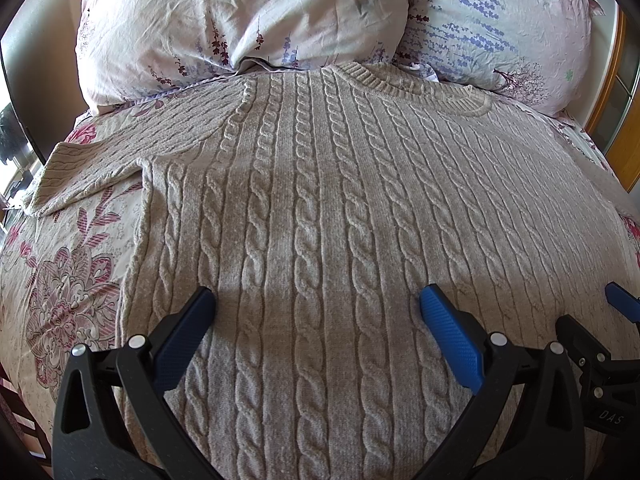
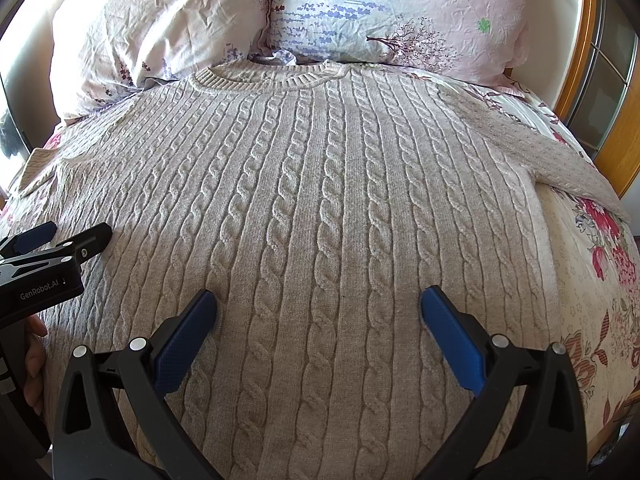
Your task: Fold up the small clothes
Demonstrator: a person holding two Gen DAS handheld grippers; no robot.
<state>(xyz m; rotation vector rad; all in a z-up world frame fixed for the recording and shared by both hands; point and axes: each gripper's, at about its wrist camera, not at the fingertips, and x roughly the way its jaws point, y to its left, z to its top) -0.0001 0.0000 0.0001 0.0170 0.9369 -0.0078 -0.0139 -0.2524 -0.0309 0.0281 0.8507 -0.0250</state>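
Here's the sweater [image 1: 320,208], a beige cable-knit, spread flat on the bed and filling the middle of both my wrist views. Its ribbed collar [image 1: 404,82] sits at the top of the frame, right up against the two flowered pillows. In the left view the pale pillow [image 1: 224,20] takes the upper left and the one with blue sprigs [image 1: 496,28] the upper right.

My left gripper [image 1: 318,300] hangs low in the frame over the lower part of the sweater, its blue-padded fingers [image 1: 448,332] spread wide, nothing between them. I can't tell whether the tips touch the knit. One sleeve [image 1: 80,172] stretches out to the middle left of this view, lying across the flowered bedspread [image 1: 60,288].

Over to the right view: my right gripper [image 2: 319,300] is in the same pose, fingers [image 2: 452,332] wide apart above the cables, holding nothing. The other sleeve [image 2: 560,164] runs off toward the right edge, over the bedspread's red blossoms. A wooden frame [image 2: 580,60] shows in the upper right.

Each tool peeks into the other's picture. At the left edge of the right view I see my left gripper from the side, and my hand [image 2: 34,360] wrapped round its handle at the lower left. At the lower right of the left view, the right gripper's black body and a blue tip show just beside my left one.
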